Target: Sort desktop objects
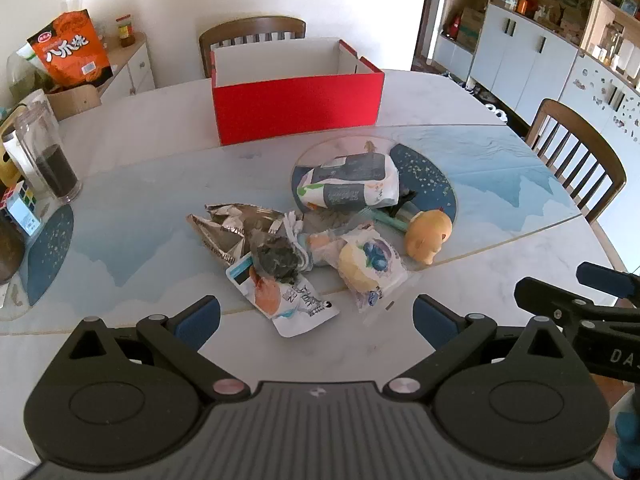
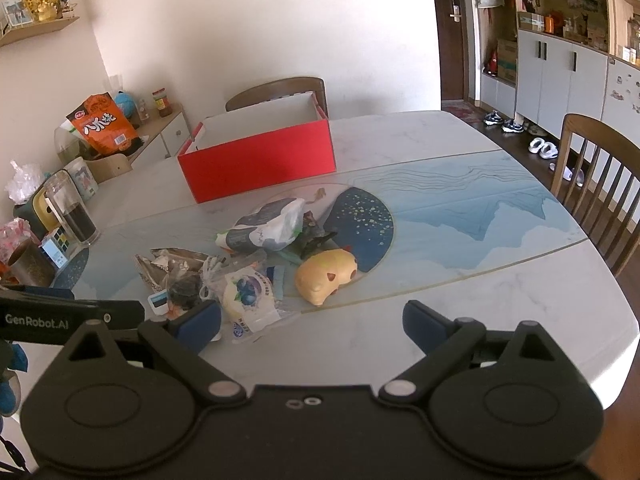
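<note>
I hold both tools, left tool (image 1: 316, 322) and right tool (image 2: 312, 326), spread wide and empty above the marble-patterned table (image 1: 500, 264). Crumpled snack wrappers (image 1: 240, 228) and a yellow plastic chick toy (image 2: 326, 276) lie heaped near me, short of the open red cardboard box (image 1: 296, 108) beyond, probably their destination.

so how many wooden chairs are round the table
2. One chair stands at the far side of the table, behind the red box. The other chair stands at the table's right edge. The near side is out of view, so more may be hidden.
</note>
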### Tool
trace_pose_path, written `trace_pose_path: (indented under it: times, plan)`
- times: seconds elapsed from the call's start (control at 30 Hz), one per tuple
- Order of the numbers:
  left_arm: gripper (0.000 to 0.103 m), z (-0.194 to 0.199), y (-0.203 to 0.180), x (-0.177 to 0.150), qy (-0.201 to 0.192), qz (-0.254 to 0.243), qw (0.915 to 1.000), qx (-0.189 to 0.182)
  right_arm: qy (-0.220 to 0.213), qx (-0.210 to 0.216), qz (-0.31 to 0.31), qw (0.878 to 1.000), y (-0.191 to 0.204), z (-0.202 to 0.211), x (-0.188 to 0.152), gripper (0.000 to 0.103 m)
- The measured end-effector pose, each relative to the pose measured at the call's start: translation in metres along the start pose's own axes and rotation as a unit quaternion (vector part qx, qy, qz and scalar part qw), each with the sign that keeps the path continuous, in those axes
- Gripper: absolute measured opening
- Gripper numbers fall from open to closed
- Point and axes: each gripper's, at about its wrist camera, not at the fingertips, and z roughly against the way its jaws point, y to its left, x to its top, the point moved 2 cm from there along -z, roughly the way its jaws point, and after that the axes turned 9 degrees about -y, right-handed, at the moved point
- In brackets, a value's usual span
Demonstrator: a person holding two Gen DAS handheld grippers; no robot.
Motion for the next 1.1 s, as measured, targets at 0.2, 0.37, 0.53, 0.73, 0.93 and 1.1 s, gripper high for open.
trace_pose_path:
  times: [0.2, 0.37, 0.53, 0.73, 0.93, 1.1]
  plan:
    - [0.103, 0.001, -0.003, 0.003, -0.006, -0.004, 0.9999, -0.007, -0.001, 0.012, 0.002, 1.000, -0.001, -0.004, 0.003, 0.093]
    - [0.103, 0.002, -0.001, 0.006, -0.013, 0.000, 0.9999, 0.004, 0.000, 0.020, 0.009, 1.000, 0.001, -0.006, 0.005, 0.090]
    - [0.103, 0.003, 0.003, 0.007, -0.019, 0.008, 0.9997, 0.011, 0.000, 0.032, 0.028, 0.999, 0.006, -0.006, 0.008, 0.089]
    - [0.103, 0.002, 0.009, 0.008, -0.034, 0.008, 0.9993, 0.010, 0.001, 0.038, 0.037, 0.999, 0.007, -0.013, 0.009, 0.085]
    - [0.103, -0.009, 0.023, 0.004, -0.039, 0.013, 0.9990, 0.018, -0.002, 0.028, 0.030, 0.999, 0.004, -0.025, 0.008, 0.084]
    - [0.102, -0.020, 0.037, -0.002, -0.035, 0.015, 0.9989, 0.028, -0.003, 0.008, 0.033, 0.999, 0.003, -0.036, 0.008, 0.083]
